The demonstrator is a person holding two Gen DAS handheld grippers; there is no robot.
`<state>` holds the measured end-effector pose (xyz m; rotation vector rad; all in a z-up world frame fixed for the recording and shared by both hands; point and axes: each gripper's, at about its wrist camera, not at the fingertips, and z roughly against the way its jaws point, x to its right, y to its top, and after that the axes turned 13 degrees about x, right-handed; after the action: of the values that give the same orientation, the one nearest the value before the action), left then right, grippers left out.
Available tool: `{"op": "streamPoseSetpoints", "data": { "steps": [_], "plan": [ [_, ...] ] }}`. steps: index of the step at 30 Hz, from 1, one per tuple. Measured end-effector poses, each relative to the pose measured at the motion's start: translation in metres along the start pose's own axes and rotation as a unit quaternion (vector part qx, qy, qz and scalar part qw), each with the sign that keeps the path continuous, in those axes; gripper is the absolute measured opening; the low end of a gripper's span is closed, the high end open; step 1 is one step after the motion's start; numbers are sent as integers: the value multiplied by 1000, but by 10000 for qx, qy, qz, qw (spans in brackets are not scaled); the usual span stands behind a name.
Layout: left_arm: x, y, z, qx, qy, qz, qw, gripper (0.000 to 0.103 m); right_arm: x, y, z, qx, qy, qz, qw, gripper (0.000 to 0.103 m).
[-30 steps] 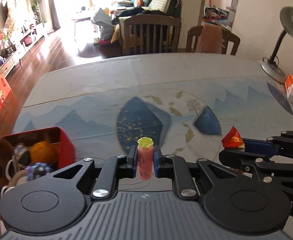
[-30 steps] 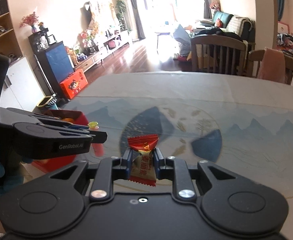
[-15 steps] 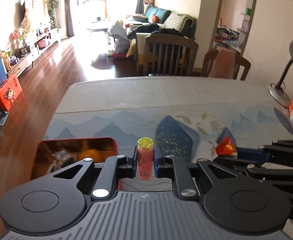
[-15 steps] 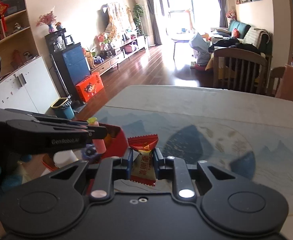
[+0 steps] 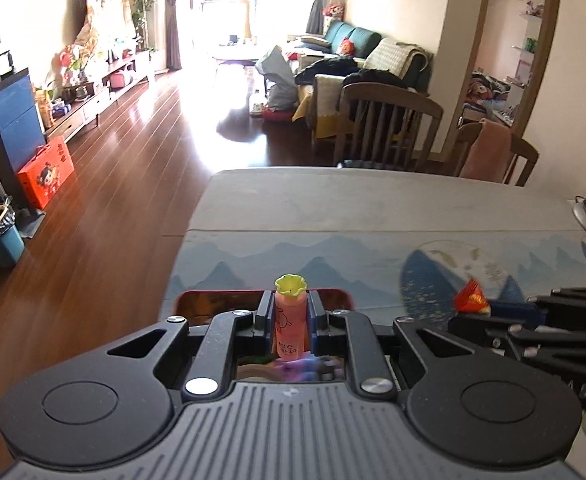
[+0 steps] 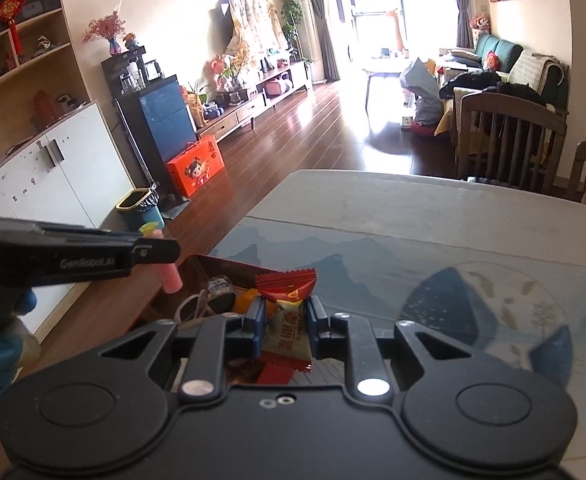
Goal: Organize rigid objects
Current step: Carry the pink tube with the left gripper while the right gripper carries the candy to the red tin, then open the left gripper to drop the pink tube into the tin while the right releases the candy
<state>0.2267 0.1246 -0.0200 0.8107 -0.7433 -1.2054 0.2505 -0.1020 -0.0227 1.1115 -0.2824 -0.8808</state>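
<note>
at the bottom centre of the left wrist view my left gripper point(image 5: 291, 316) is clenched on a small pink plastic tube with a yellow flower-shaped cap point(image 5: 291, 318), upright between the pads; at the bottom centre of the right wrist view my right gripper point(image 6: 284, 320) is clenched on a red and cream foil-wrapped candy point(image 6: 287, 312); both grips look unchanged from a second ago.

what has changed is where i am; a second ago the red metal tin point(image 5: 341, 295) sat in the lower left corner of the left view, and now its rim lies straight behind the tube, with its jumbled contents showing under the jaws; in the right view the tin point(image 6: 229, 262) has come in from the left edge to the lower centre-left, just beyond the candy; i judge both items are nearly over the box and dropping them in comes next, the tube first.

count: two grippers, two held items, one tin; inside it i make out a cord, a dark round thing and something orange, though i cannot count them surely.

farther up, the blue mountain-print tablecloth point(image 6: 413, 256) appears bare; two wooden chairs point(image 5: 389, 128) stand at the far edge.
</note>
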Motion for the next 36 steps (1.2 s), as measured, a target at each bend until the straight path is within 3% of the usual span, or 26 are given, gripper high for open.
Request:
{"op": "streamPoseSetpoints", "data": {
  "steps": [7, 18, 28, 36],
  "plan": [
    [-40, -17, -27, -519, -46, 59, 9986, 16, -15, 3, -41, -293, 73, 27, 9995, 21],
    [-56, -56, -62, -1159, -209, -266, 9927, 16, -25, -9, -99, -924, 24, 120, 9957, 21],
    [-55, -65, -84, -1293, -356, -500, 9897, 16, -29, -20, -121, -1212, -70, 229, 9923, 21],
    [-61, -69, -99, -1434, -355, -409, 9882, 16, -31, -22, -120, -1221, -73, 297, 9920, 28]
  ]
}}
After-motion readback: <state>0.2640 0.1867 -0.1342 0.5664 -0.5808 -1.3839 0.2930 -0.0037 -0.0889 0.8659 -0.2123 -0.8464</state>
